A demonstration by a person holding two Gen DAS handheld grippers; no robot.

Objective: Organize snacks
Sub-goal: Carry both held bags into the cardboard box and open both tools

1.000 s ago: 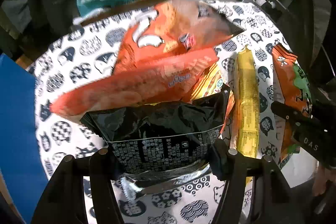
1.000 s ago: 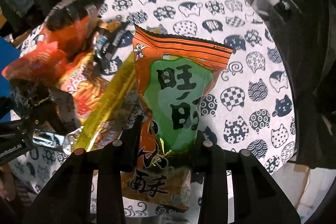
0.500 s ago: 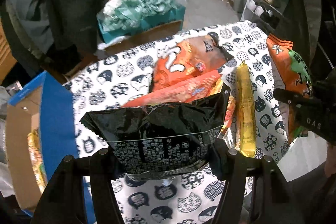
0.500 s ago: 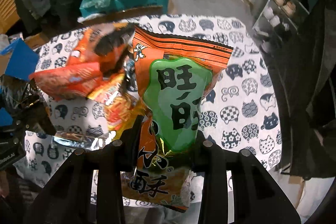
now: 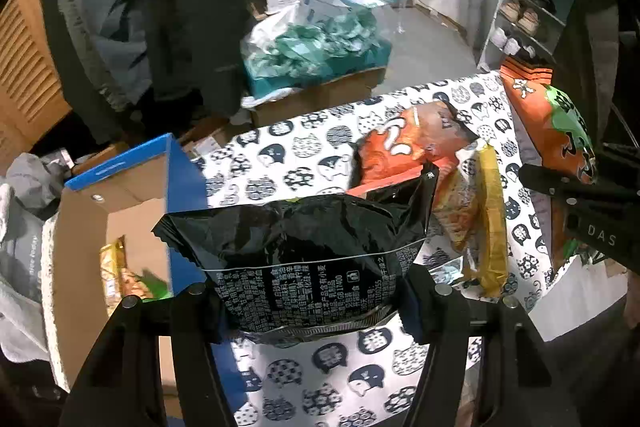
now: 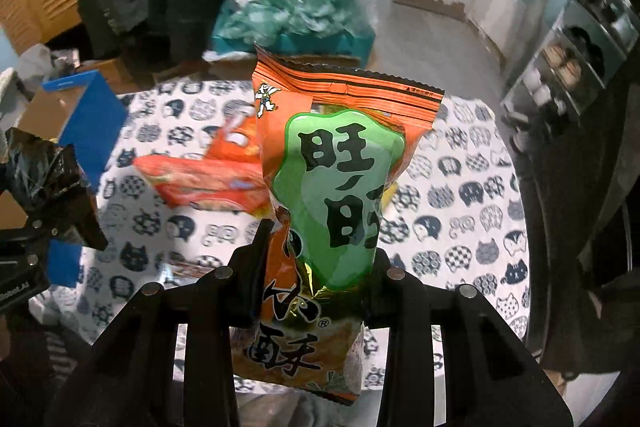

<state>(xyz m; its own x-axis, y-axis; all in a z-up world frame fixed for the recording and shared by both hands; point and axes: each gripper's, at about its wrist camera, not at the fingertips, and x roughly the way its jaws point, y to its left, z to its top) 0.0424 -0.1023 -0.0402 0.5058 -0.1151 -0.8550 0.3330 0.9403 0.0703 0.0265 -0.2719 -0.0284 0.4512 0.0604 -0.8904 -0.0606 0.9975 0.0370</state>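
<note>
The black snack bag (image 5: 296, 239) was glossy crinkled film with a silvery foil seam at its lower edge, catching bright highlights. The orange-and-green snack bag (image 6: 340, 187) was shiny plastic film too, with gold foil glinting where it creased. The left gripper (image 5: 312, 303) and right gripper (image 6: 316, 267) looked like matt black plastic with small bare metal pins. The counter (image 5: 304, 155) wore a smooth printed cloth of cat faces. The cardboard box (image 5: 120, 195) was matt brown board inside, blue paper outside. The yellow packet (image 5: 492, 219) on the cloth was glossy film. The door (image 5: 24, 59) at the far left was slatted wood.
</note>
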